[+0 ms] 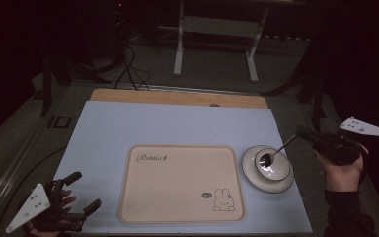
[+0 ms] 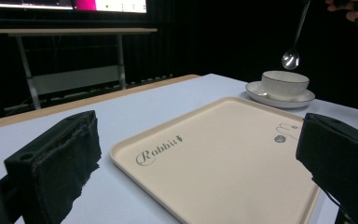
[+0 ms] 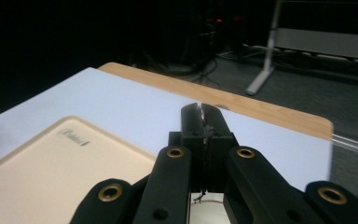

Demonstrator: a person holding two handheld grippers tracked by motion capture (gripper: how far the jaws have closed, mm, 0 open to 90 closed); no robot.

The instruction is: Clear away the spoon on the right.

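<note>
In the right gripper view the closed claw [image 3: 200,116] hides the spoon's handle, while the tray [image 3: 51,172] runs off the frame's lower left edge there.

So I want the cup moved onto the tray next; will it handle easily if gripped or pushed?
The cup looks like glazed ceramic, so probably stiff, slippery and breakable. It sits loose on a saucer, so a push may slide or tip it. The spoon, held by the right gripper, hangs above it, not inside.
</note>
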